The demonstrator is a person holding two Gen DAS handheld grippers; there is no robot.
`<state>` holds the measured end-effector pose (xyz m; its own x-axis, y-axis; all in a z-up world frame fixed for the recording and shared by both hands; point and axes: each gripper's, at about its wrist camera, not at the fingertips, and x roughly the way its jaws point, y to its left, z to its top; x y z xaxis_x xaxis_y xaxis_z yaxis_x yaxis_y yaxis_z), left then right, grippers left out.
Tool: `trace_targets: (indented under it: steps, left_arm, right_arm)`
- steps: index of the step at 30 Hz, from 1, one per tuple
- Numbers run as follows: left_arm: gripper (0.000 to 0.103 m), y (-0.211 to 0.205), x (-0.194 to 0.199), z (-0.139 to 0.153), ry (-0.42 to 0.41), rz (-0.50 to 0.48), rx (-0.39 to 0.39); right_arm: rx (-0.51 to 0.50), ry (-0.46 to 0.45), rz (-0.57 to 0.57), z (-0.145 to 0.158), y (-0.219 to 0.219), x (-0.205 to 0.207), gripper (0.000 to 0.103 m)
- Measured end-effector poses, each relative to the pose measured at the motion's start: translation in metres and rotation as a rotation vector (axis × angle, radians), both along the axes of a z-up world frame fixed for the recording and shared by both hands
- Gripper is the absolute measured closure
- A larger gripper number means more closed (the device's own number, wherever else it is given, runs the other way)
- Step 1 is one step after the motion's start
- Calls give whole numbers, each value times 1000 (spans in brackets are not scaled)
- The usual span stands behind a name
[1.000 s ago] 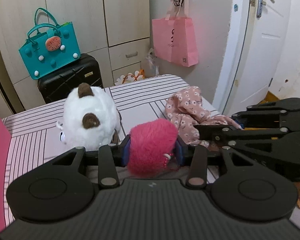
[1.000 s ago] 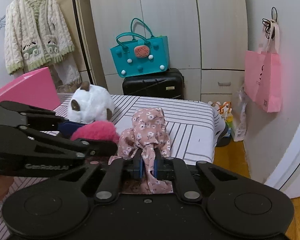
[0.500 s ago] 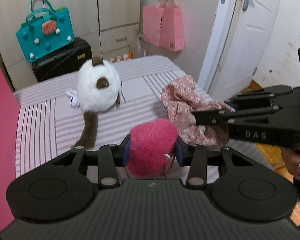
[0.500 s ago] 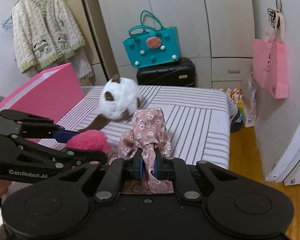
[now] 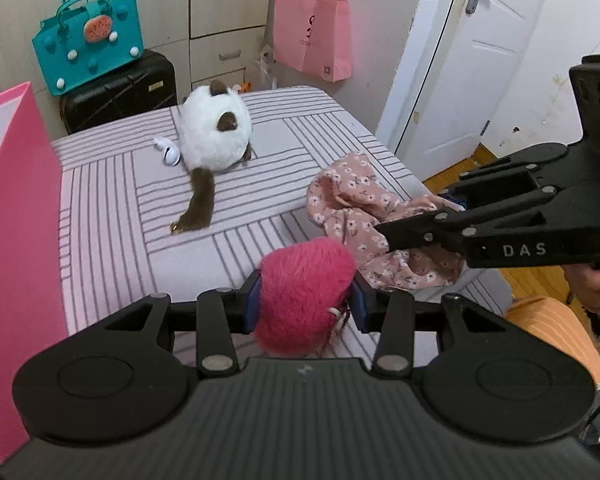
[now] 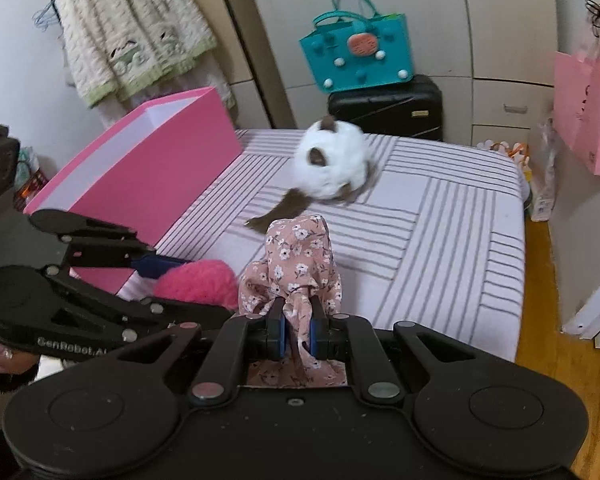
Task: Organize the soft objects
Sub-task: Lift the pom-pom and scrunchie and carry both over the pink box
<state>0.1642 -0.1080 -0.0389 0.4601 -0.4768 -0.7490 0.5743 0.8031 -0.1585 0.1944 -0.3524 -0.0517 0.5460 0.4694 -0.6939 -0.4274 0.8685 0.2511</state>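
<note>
Right wrist view: the pink fluffy plush (image 6: 198, 282) is pinched between the jaws of the left gripper (image 6: 172, 268), and the floral pink garment (image 6: 296, 264) is clamped in the nearly closed jaws of the right gripper (image 6: 298, 330); both are held above the striped bed (image 6: 440, 232). The open pink box (image 6: 140, 168) lies to the left, just beside the left gripper, so the plush is judged nearer to it than the garment.

pink plush (image 5: 304, 288): held | floral cloth (image 6: 300, 264): bunched, held | white plush (image 5: 214, 138): on bed
</note>
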Motion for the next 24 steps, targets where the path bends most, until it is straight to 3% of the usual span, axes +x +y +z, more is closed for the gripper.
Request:
trace_targets:
  steps: [9, 18, 24]
  left_arm:
    - [61, 35, -17, 10, 28, 1, -36]
    - [61, 69, -37, 30, 102, -24, -78]
    - [61, 94, -56, 43, 100, -10, -62]
  right_arm:
    - [-60, 32, 19, 17, 24, -25, 89]
    - [-8, 35, 78, 41, 48, -51, 89]
    - [10, 39, 158, 54, 72, -63, 89]
